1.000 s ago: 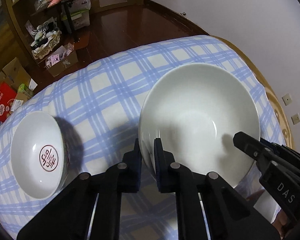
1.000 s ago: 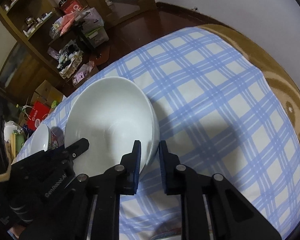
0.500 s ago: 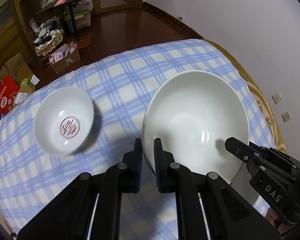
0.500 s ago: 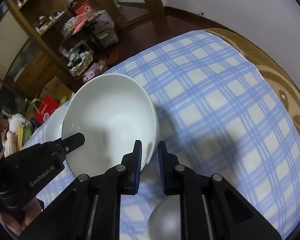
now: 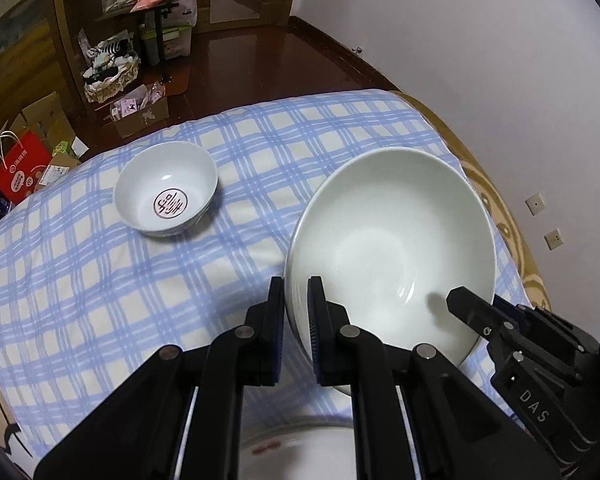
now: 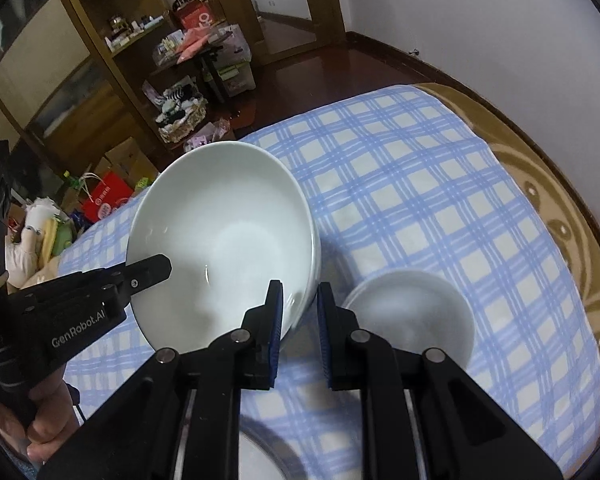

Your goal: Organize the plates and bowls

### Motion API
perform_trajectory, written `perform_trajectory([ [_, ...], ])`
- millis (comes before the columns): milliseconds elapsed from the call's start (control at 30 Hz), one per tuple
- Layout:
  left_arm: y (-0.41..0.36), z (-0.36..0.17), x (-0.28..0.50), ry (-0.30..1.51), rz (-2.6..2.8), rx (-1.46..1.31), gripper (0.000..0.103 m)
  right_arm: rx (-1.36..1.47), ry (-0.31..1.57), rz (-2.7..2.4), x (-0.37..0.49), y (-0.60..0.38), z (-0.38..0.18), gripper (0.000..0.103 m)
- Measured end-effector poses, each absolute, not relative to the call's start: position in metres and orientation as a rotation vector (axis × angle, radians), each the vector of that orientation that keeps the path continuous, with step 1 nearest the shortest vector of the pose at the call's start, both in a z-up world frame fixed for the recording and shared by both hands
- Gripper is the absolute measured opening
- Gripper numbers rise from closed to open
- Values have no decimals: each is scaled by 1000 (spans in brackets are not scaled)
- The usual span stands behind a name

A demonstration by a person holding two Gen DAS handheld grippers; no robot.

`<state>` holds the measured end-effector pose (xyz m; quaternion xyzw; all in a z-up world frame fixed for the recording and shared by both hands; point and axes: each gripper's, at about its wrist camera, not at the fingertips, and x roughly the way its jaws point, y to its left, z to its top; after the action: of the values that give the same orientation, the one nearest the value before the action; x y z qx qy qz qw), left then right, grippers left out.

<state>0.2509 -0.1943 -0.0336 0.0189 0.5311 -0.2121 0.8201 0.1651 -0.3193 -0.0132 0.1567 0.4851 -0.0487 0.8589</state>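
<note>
Checked cloth [image 5: 100, 300] mostly open — both grippers pinch big bowl [image 5: 392, 248] rim.

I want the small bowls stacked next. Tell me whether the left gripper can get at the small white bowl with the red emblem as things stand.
Probably not yet: the left gripper is shut on the large white bowl's rim. The small white bowl with the red emblem sits uncovered on the blue checked cloth.

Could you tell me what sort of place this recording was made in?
Most likely a lived-in room at home: a table under a blue checked tablecloth, a wooden shelf unit crammed with household items, and cardboard boxes on the dark wooden floor.
</note>
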Motion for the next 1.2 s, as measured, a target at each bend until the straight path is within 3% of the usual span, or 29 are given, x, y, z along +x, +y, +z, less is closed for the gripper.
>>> perform_trajectory([
  [333, -172, -23, 225, 1110, -402, 64, 11, 358, 1008, -54, 139, -297, -16, 18],
  [1200, -52, -53, 198, 1123, -258, -20, 11, 316, 1077, 155, 146, -198, -57, 18],
])
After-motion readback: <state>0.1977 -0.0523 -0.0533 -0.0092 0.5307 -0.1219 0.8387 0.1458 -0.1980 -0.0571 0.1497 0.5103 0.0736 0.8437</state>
